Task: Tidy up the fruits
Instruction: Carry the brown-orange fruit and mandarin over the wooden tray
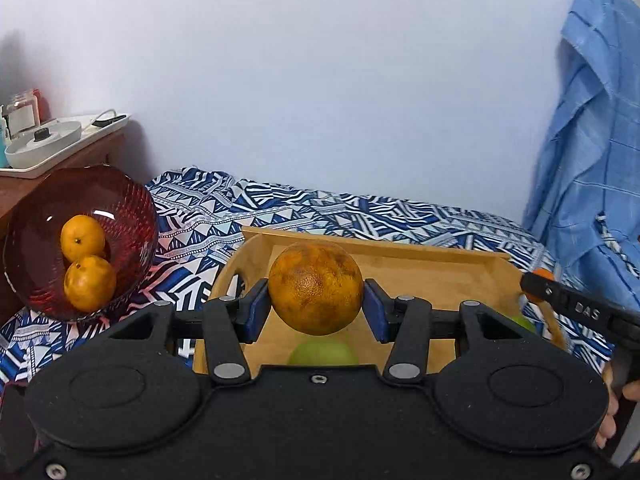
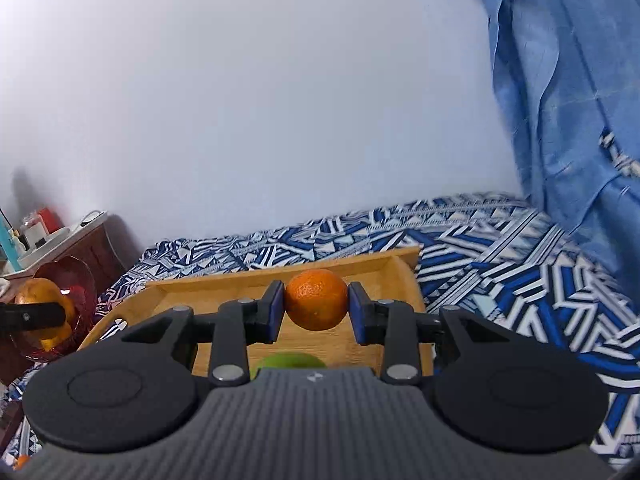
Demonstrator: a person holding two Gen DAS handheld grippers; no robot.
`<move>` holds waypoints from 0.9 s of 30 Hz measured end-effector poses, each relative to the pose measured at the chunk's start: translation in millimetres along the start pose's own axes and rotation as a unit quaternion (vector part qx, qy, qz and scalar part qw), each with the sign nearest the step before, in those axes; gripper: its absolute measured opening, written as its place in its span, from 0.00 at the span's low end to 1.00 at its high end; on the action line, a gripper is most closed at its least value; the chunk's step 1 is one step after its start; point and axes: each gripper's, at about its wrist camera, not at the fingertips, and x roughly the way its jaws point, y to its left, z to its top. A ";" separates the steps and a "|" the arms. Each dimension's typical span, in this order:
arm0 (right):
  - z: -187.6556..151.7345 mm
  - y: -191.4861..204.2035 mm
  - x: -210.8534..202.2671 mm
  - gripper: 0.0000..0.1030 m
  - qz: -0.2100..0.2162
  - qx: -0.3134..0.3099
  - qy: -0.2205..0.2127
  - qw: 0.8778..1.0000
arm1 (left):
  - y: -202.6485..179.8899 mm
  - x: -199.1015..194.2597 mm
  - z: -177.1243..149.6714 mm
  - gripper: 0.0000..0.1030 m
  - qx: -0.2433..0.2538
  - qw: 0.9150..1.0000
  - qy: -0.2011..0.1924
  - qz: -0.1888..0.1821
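blue-and-white patterned bedding [image 1: 208, 208] covered the bed, with a wooden tray [image 1: 400, 256] on it and a red glass bowl [image 1: 132, 216] holding two oranges [image 1: 82, 238] off to the left. the left tool [image 1: 316, 300] pinched a large mottled orange [image 1: 316, 288] above the tray, and the right tool [image 2: 316, 304] pinched a smaller bright orange [image 2: 316, 300], both over green fruit [image 1: 324, 354] lying in the tray. i judged the big round fruit, held only at its sides by narrow pads [image 1: 376, 308], could roll free on the way to the bowl, and the bowl on soft bedding might tip if fruit landed hard on its rim.
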 end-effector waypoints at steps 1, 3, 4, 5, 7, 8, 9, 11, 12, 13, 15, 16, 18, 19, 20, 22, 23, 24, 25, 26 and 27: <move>-0.2 -2.0 4.2 0.37 0.003 0.003 0.006 1.000 | 0.7 7.9 2.5 0.46 -0.001 1.000 0.004 0.004; -0.7 -4.5 10.1 0.37 0.003 0.000 0.016 1.000 | 0.6 22.6 5.0 0.46 -0.004 1.000 0.014 0.011; -0.2 -5.7 12.7 0.37 0.001 -0.003 0.020 1.000 | 0.6 30.8 6.3 0.46 -0.004 1.000 0.021 0.014; 0.1 -6.5 14.7 0.37 -0.001 -0.007 0.022 1.000 | 0.1 37.7 6.5 0.46 -0.006 1.000 0.026 0.016; 1.6 -8.0 17.9 0.37 -0.003 -0.008 0.023 1.000 | -0.1 51.6 8.5 0.46 -0.009 0.999 0.040 0.020; 2.7 -9.2 19.6 0.37 -0.004 -0.005 0.024 1.000 | 0.0 56.6 8.7 0.46 -0.009 0.999 0.045 0.021; 3.3 -10.8 21.5 0.37 -0.004 -0.001 0.025 1.000 | -0.1 62.1 9.3 0.46 -0.010 0.998 0.050 0.022; 3.6 -14.5 26.1 0.37 -0.004 0.010 0.032 0.999 | -0.6 71.4 10.7 0.46 -0.010 0.998 0.059 0.025; 2.7 -15.8 28.3 0.37 -0.005 0.012 0.036 0.999 | -1.3 75.7 11.4 0.46 -0.009 0.998 0.062 0.026; 2.3 -16.4 30.4 0.37 -0.007 0.012 0.039 0.999 | -1.4 80.9 11.5 0.46 -0.009 0.997 0.067 0.028; 0.8 -16.9 33.7 0.37 -0.012 0.011 0.046 0.999 | -1.7 88.0 11.3 0.46 -0.011 0.997 0.075 0.033; 0.1 -17.1 35.3 0.37 -0.013 0.012 0.049 0.999 | -1.8 91.6 11.0 0.46 -0.011 0.996 0.078 0.036; -1.1 -17.7 37.6 0.37 -0.012 0.015 0.053 0.998 | -2.3 97.7 9.9 0.46 -0.009 0.996 0.083 0.039; -1.7 -18.1 38.6 0.37 -0.012 0.016 0.055 0.998 | -2.7 99.7 9.5 0.46 -0.007 0.996 0.085 0.041; -2.3 -18.7 39.7 0.37 -0.013 0.016 0.057 0.998 | -3.1 101.5 8.6 0.46 -0.004 0.995 0.086 0.043; -3.5 -18.7 41.9 0.37 -0.013 0.016 0.061 0.998 | -4.2 104.4 7.2 0.46 0.002 0.995 0.088 0.045; -4.0 -18.1 42.2 0.37 -0.013 0.014 0.060 0.998 | -4.6 105.6 6.3 0.46 0.004 0.995 0.089 0.046; -4.1 -17.3 42.3 0.37 -0.014 0.012 0.061 0.998 | -4.7 106.7 5.2 0.46 0.005 0.995 0.091 0.047; -4.2 -16.8 42.5 0.37 -0.014 0.011 0.061 0.998 | -4.8 107.5 4.7 0.46 0.004 0.995 0.092 0.046; -4.1 -16.9 42.6 0.37 -0.013 0.011 0.062 0.998 | -4.9 108.6 3.9 0.46 0.003 0.995 0.093 0.046; -4.1 -16.9 42.7 0.37 -0.012 0.012 0.062 0.998 | -4.8 109.5 2.9 0.46 0.003 0.994 0.095 0.046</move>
